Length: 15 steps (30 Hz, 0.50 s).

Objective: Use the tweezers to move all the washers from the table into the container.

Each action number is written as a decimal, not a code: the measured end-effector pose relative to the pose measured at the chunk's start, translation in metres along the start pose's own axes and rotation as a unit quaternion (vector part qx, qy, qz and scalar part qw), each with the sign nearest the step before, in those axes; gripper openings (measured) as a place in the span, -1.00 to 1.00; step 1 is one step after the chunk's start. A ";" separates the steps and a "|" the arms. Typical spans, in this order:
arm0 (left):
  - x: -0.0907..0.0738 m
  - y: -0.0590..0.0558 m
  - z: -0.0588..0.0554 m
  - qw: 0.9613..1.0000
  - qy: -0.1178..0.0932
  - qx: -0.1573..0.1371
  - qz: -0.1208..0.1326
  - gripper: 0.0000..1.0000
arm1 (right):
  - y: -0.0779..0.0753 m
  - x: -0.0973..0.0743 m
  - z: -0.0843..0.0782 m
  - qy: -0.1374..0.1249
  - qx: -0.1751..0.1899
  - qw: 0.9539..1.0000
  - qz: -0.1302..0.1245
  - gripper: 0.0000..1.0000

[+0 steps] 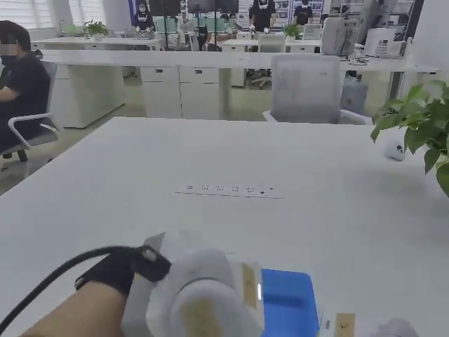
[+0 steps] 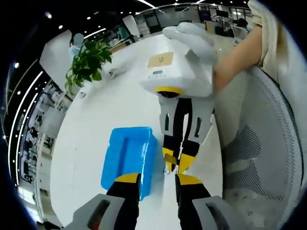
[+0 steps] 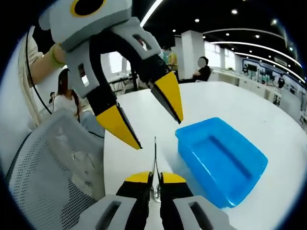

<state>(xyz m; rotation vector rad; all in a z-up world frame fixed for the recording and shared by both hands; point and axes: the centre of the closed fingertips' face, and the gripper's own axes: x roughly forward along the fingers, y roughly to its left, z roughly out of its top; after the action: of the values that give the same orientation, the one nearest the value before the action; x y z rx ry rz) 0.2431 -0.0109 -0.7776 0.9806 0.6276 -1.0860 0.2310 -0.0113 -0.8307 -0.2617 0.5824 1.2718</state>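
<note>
Tweezers (image 3: pixel 155 158), clamped in the right gripper (image 3: pixel 155 178), point along its jaws; container (image 3: pixel 216 189) lies just beside them near the edge of the table (image 3: pixel 225 103); left gripper (image 2: pixel 157 180) jaws apart.

— See the left tongs (image 3: pixel 158 132)? Grey-white housing, black arms, yellow wedge tips.
— Same livery on the right tongs (image 2: pixel 176 163): boxy white shell, tan label (image 2: pixel 160 60) with small print, black-and-white arms ending in yellow.
— And on the hands?
— White glove (image 2: pixel 192 36) in the left gripper view, with a pale beige sleeve (image 2: pixel 264 18) behind it. Black glove (image 1: pixel 112 272) in the head view.
— Any wiring?
— Black cable (image 1: pixel 52 275), thin, curving off from that black glove.
— And up close, at each camera's own jaws?
— Yellow pads on black, set in grey-white mounts with dark slots.
</note>
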 end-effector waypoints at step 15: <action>-0.028 -0.016 -0.004 0.953 -0.174 -0.235 0.081 -0.33 | -0.006 -0.024 0.019 -0.029 0.048 0.998 -0.016 -0.95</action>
<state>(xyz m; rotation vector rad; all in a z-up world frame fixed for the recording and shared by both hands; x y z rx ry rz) 0.2182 0.0024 -0.7618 0.4048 0.4739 -0.8782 0.2376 -0.0233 -0.8032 -0.1526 0.5854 1.2131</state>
